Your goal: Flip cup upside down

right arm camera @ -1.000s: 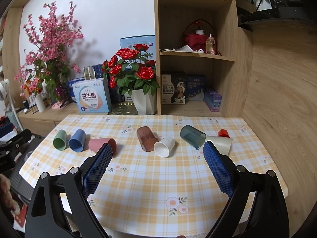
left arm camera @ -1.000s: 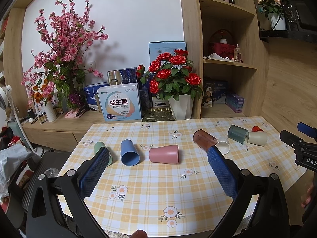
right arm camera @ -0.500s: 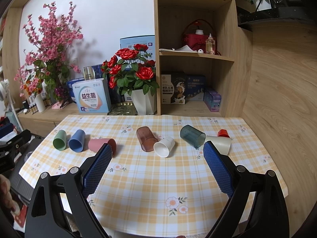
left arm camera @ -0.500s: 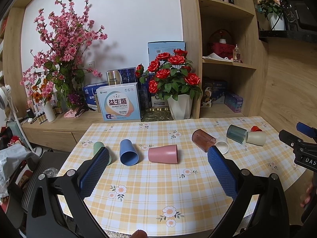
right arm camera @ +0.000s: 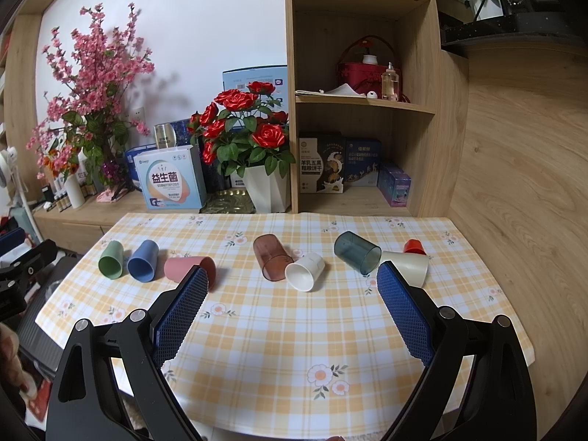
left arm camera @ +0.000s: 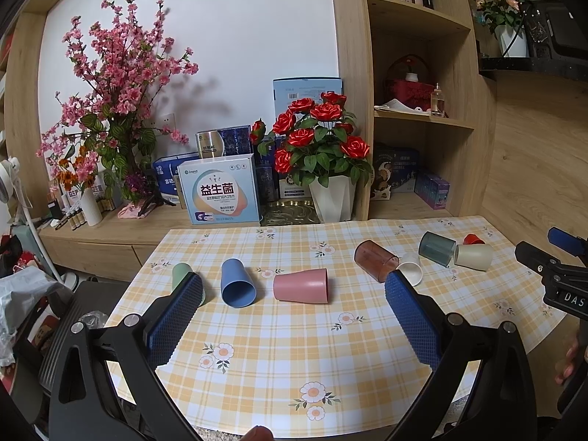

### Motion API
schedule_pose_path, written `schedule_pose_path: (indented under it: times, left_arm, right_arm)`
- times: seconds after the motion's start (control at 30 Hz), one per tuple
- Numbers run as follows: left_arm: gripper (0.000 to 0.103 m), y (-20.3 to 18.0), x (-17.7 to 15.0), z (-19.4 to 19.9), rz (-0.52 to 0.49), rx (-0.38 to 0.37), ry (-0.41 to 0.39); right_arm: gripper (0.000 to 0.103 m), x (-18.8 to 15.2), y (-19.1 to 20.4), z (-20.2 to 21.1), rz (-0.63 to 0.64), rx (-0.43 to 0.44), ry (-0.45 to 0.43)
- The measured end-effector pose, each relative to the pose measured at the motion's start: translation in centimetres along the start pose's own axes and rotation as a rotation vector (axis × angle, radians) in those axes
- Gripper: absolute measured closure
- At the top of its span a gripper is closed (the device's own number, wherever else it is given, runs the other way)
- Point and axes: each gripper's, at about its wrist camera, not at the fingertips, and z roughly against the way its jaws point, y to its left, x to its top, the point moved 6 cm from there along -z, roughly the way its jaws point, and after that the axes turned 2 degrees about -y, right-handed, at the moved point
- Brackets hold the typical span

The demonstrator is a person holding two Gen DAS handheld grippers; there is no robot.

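Several cups lie on their sides on a yellow checked table. From left: a green cup, a blue cup, a pink cup, a clear brown cup, a white cup, a dark teal cup, a cream cup and a small red cup. The left wrist view shows the blue cup and the pink cup just ahead. My left gripper is open and empty above the table's near edge. My right gripper is open and empty, short of the cups.
A white pot of red roses, a white box and a pink blossom vase stand on the ledge behind the table. A wooden shelf unit rises at the back right. The right gripper's tip shows at the left view's right edge.
Nothing has visibly changed apart from a very slight drift of both views. Both grippers stay open and the cups have not moved.
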Motion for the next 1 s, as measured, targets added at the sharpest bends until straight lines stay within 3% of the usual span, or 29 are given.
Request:
schedule_pose_path:
  times: [0.8,1.0]
  left_arm:
    - [0.006,-0.1,-0.1,-0.1,0.004,-0.001,0.000]
    - [0.006,-0.3,-0.1,-0.7,0.043,-0.022,0.016]
  right_arm:
    - [0.013,-0.2,-1.1,-0.2,-0.006,0.001,0.001]
    - [0.013,0.2,-1.1,-0.3,-0.010,0.005,-0.011]
